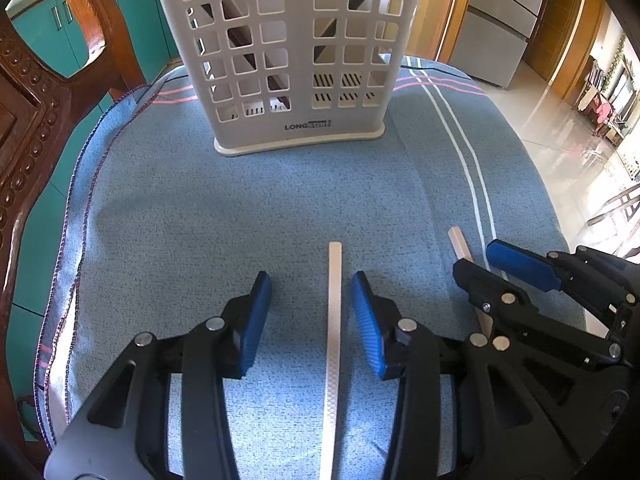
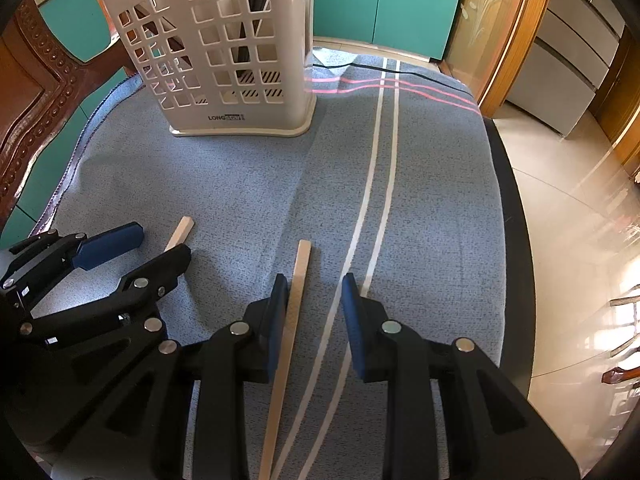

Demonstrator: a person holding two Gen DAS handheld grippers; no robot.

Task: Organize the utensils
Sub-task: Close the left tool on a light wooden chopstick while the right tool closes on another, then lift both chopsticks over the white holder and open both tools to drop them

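A white slotted utensil holder (image 1: pixel 288 52) stands upright at the far side of the blue cloth; it also shows in the right wrist view (image 2: pixel 224 52), with dark utensils inside. My left gripper (image 1: pixel 311 300) is open around a pale chopstick (image 1: pixel 334 320) lying on the cloth, its jaws apart on either side. My right gripper (image 2: pixel 314 304) is open around a second pale chopstick (image 2: pixel 294 304), which lies close against the left finger. Each gripper shows in the other view: the right gripper (image 1: pixel 480 260) and the left gripper (image 2: pixel 164 242).
The blue cloth (image 1: pixel 200 208) with white and pink stripes covers a small table. A carved wooden chair back (image 1: pixel 36 120) stands at the left. The table's right edge (image 2: pixel 512 220) drops to a tiled floor. Teal cabinets are behind.
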